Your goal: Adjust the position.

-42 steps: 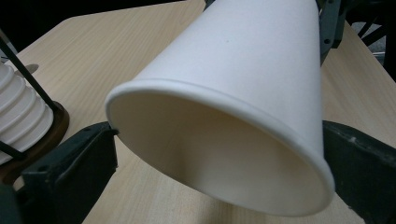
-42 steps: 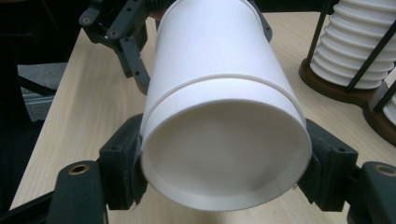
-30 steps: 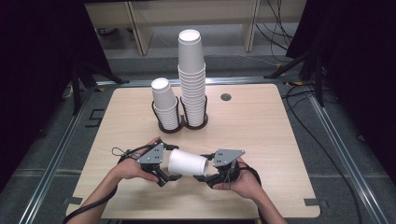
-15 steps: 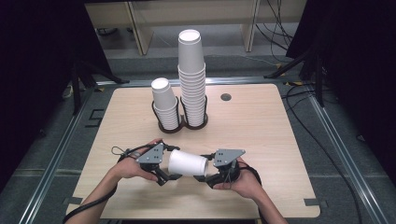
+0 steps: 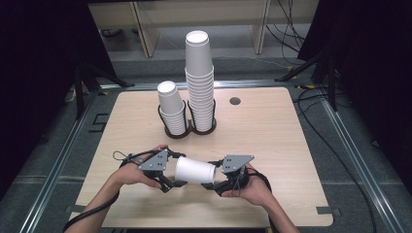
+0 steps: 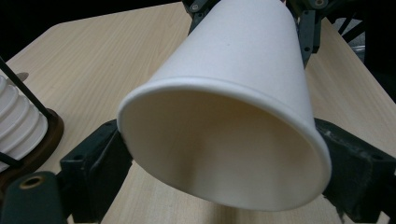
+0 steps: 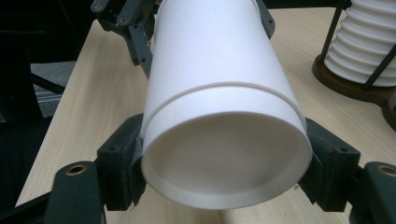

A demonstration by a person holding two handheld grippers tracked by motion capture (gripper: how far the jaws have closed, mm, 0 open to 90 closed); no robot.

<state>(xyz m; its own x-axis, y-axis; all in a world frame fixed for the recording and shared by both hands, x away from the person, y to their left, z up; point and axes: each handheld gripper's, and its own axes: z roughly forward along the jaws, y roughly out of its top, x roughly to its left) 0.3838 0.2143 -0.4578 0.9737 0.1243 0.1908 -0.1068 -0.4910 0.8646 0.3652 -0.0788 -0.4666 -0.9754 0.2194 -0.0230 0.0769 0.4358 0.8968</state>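
White paper cup (image 5: 195, 170) was held sideways above the table's (image 5: 272, 141) near edge, right gripper (image 5: 217, 182) clamped on its base, left gripper (image 5: 171, 180) jaws just closing onto the rim end, cup not yet on either rack (image 5: 187, 130) stack

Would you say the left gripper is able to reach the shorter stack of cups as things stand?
Probably not right away: the left gripper, whose jaws have just been closing, sits at the rim of the paper cup that the right gripper grips. The bare table toward the shorter stack looks unobstructed.
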